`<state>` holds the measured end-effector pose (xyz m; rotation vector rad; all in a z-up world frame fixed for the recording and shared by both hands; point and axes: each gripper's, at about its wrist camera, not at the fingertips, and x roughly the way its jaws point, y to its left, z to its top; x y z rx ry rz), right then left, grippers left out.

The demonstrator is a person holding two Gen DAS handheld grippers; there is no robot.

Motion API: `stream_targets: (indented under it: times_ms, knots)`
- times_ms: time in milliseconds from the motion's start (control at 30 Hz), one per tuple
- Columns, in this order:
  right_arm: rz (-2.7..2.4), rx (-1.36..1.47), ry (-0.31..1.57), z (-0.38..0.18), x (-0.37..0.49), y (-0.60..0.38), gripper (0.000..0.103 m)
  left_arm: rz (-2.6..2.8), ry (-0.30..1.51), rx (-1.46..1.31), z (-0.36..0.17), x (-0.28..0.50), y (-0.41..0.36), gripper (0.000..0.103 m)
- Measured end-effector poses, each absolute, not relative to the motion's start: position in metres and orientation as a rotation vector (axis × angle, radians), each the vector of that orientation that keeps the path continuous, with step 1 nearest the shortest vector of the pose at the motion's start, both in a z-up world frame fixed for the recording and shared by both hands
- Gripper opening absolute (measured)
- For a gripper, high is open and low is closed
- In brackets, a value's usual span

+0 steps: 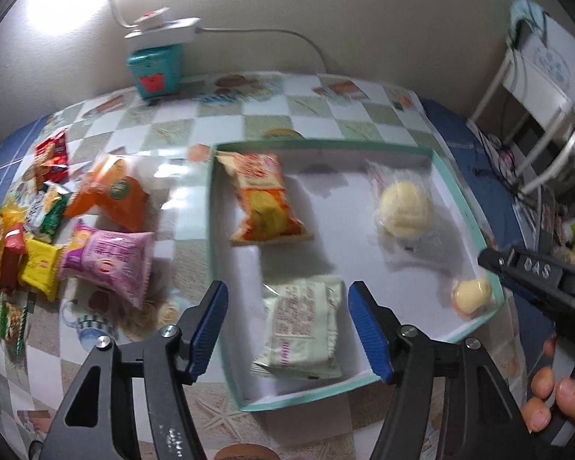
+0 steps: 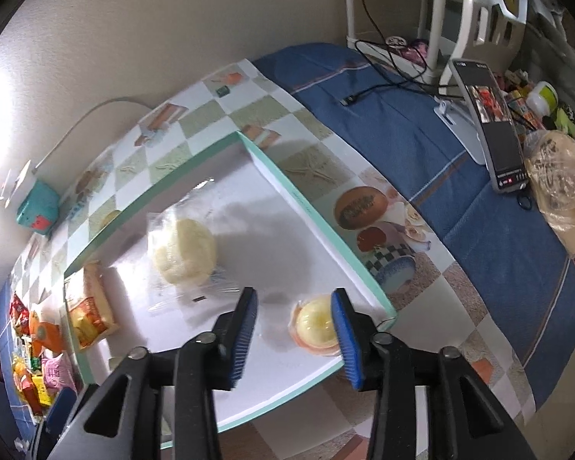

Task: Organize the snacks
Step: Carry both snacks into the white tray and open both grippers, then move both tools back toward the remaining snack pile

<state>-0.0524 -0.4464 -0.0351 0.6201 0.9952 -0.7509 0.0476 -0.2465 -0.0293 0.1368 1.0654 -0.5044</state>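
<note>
Four wrapped snacks in mint-rimmed tray [image 1: 364,145], left gripper [image 1: 287,329] and right gripper [image 2: 293,329] both spread, empty.

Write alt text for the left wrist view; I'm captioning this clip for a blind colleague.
The open left tool hovers over a pale green snack packet in a shallow teal-rimmed white tray, which also holds an orange packet, a wrapped yellow bun and a small yellow cup. More snack packets lie piled on the checked tablecloth to the left.
</note>
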Motion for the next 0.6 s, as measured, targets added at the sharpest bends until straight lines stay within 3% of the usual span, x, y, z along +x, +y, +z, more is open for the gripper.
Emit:
stream_targets:
  times_ms: [300, 333, 400, 600]
  knots:
    - [-0.675, 0.552, 1.033, -0.037, -0.033, -0.422, 0.077, -0.245, 1.090, 0.083, -0.031, 0.071, -0.203, 0.067]
    - [-0.666, 0.543, 1.038, -0.037, -0.031, -0.419, 0.080, -0.216, 1.100, 0.078, -0.033, 0.074, -0.197, 0.069]
    - [-0.647, 0.518, 1.040, -0.037, -0.026, -0.411, 0.084, -0.164, 1.113, 0.064, -0.037, 0.079, -0.187, 0.094]
    - [-0.615, 0.493, 1.045, -0.039, -0.021, -0.400, 0.103, -0.088, 1.118, -0.024, -0.037, 0.088, -0.159, 0.095]
